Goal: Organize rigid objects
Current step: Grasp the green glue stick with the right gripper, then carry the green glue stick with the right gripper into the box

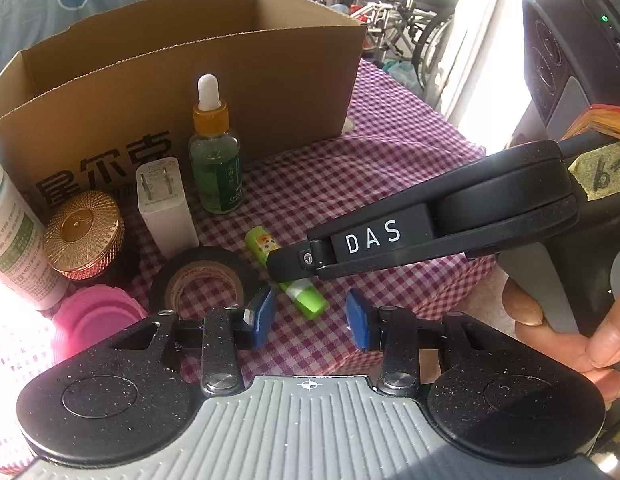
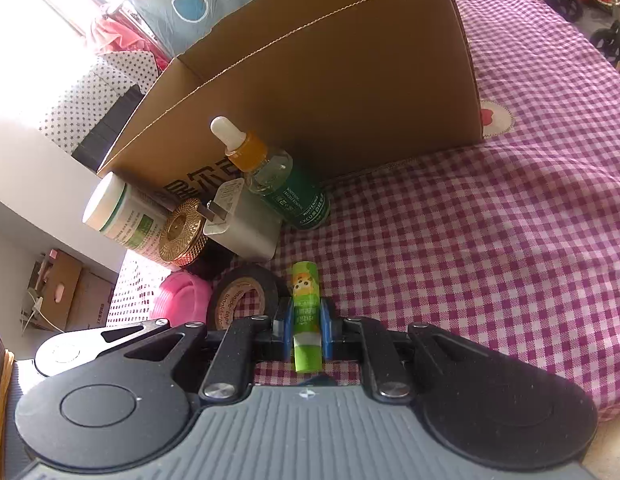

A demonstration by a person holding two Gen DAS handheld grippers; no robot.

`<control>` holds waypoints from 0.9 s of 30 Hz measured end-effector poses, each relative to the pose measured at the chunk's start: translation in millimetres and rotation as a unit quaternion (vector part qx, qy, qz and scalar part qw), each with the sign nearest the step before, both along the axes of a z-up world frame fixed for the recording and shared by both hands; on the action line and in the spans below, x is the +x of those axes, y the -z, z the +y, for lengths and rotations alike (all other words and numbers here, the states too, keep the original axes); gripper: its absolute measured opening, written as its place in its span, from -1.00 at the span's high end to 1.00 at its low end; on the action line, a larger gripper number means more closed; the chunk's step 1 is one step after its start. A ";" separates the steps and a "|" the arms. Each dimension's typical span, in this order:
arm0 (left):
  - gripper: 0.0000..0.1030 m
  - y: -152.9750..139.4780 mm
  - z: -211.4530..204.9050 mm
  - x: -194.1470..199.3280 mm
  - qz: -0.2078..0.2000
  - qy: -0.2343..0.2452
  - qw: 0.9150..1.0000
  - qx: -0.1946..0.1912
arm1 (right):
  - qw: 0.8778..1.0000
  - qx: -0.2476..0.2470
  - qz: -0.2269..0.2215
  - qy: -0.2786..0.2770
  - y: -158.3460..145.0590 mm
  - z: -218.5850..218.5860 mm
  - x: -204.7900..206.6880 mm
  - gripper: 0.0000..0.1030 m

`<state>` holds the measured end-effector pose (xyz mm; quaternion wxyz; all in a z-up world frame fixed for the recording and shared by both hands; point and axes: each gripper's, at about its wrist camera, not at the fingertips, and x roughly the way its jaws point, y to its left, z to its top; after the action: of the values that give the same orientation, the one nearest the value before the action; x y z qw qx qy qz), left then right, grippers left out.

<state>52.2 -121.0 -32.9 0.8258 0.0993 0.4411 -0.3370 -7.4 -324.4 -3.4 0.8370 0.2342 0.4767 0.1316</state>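
One open brown cardboard box (image 1: 213, 80) stands on the purple-and-white checked cloth (image 2: 490, 240) covering the counter, and seven small things sit in front of it, toward the cloth's left edge: one green glass dropper bottle with an orange collar (image 1: 215, 156), one white plug-in charger block (image 1: 163, 204), one gold-lidded round jar (image 1: 83, 236), one white tube with green print (image 1: 13, 236), one roll of black tape (image 1: 203, 280), one pink plastic piece (image 1: 97, 316) and one small green stick-shaped tube with a cartoon label (image 2: 305, 312), lying flat.

The right gripper (image 2: 305, 330) is clamped on that green tube, its blue pads pressing either side of the middle. The left gripper (image 1: 310, 320) stands partly open with nothing between its pads, just beside the tape roll.

Only the left wrist view shows a person's fingers (image 1: 570, 336) around the right gripper's handle and folded wheelchairs (image 1: 394, 8) beyond the box. Only the right wrist view shows the pads actually gripping the tube, and cardboard cartons (image 2: 65, 292) on the floor.
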 end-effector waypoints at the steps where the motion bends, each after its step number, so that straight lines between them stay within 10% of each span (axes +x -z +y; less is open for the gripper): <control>1: 0.24 1.1 -1.5 1.4 0.001 0.001 1.000 0.002 | 1.000 0.002 0.003 0.004 -0.3 -3.2 0.0 0.71; 27: 0.21 -30.3 9.3 5.1 -0.022 -0.005 0.999 -0.041 | 0.999 0.035 -0.003 -0.018 -30.0 -16.5 6.8 0.68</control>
<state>57.3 -111.7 -2.5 0.8406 0.0708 0.4090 -0.3480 -0.6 -340.9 26.7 0.8272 0.2542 0.4733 0.1646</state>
